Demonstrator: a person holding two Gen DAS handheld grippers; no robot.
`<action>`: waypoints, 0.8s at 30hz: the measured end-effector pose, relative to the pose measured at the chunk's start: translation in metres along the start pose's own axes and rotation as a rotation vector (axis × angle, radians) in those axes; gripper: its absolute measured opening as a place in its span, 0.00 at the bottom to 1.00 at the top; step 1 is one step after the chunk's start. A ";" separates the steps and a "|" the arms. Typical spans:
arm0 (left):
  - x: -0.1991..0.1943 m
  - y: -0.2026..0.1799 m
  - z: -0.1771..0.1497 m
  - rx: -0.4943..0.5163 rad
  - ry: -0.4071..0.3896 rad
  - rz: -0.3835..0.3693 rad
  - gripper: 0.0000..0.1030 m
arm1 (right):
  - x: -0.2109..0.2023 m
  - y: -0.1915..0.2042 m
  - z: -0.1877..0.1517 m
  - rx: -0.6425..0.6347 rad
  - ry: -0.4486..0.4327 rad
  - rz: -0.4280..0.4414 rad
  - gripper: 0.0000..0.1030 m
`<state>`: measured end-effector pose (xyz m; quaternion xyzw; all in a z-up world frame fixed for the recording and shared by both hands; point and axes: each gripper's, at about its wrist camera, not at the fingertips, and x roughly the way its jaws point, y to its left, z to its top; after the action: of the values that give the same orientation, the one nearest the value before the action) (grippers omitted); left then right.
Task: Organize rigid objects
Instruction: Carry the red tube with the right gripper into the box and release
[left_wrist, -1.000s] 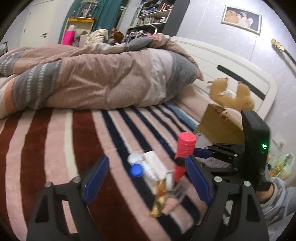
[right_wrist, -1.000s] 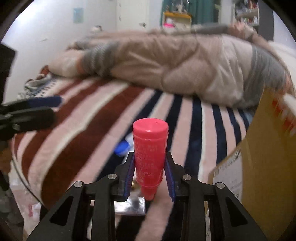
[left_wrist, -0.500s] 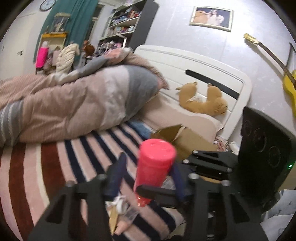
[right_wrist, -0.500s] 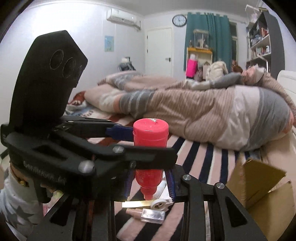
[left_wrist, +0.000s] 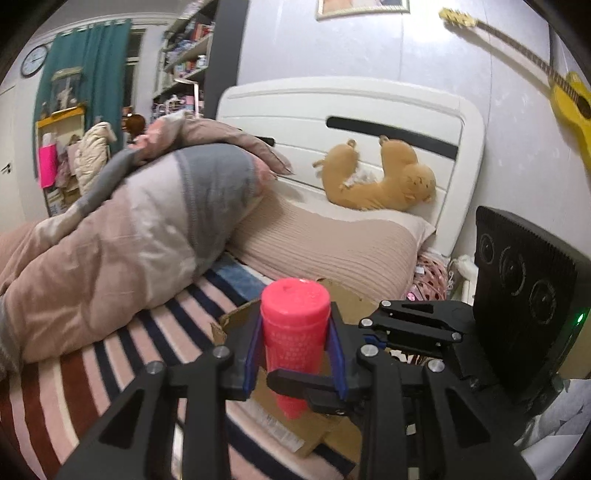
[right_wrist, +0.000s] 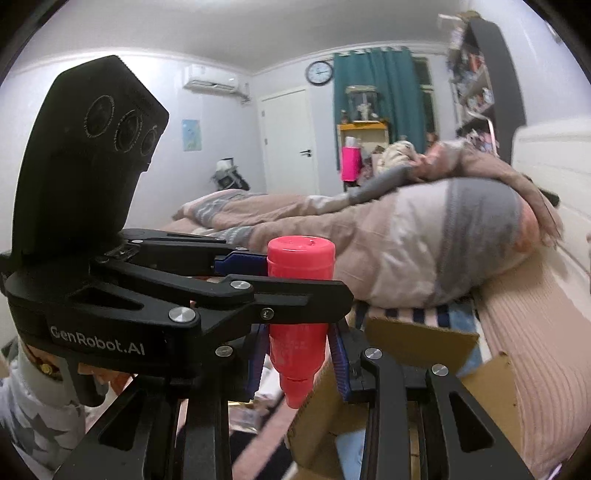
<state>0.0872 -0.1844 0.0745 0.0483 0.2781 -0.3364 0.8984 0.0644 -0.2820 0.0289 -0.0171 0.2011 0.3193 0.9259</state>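
Note:
A red plastic bottle (left_wrist: 294, 339) stands cap-down between both grippers, held in the air over the bed. My left gripper (left_wrist: 295, 350) is shut on its upper body. My right gripper (right_wrist: 299, 363) is shut on its lower part; its fingers (left_wrist: 406, 325) cross in from the right in the left wrist view. The left gripper's fingers (right_wrist: 236, 291) cross the bottle (right_wrist: 300, 280) in the right wrist view. A cardboard box (right_wrist: 417, 373) sits open just below and behind the bottle, and also shows in the left wrist view (left_wrist: 295, 421).
The striped bedspread (left_wrist: 110, 354) lies below, with a bunched duvet (left_wrist: 140, 229) behind. A pillow (left_wrist: 332, 243), a plush toy (left_wrist: 380, 177) and the white headboard (left_wrist: 369, 110) stand at the bed's head. A few small items (right_wrist: 247, 410) lie low on the bed, mostly hidden.
Both grippers rose from the pile of small items and swung toward the box. The left gripper, open a second ago, has closed on the red bottle that the right gripper holds.

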 end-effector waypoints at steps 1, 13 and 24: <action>0.009 -0.005 0.003 0.006 0.007 -0.010 0.28 | -0.005 -0.011 -0.002 0.026 -0.008 0.004 0.26; 0.014 -0.023 0.032 0.034 0.029 0.029 0.28 | -0.021 -0.062 0.005 0.206 -0.067 0.174 0.26; 0.032 -0.020 0.021 0.035 0.099 0.023 0.27 | -0.018 -0.060 0.002 0.175 -0.012 0.140 0.26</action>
<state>0.1040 -0.2244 0.0774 0.0837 0.3155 -0.3282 0.8864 0.0887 -0.3401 0.0314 0.0797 0.2235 0.3646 0.9004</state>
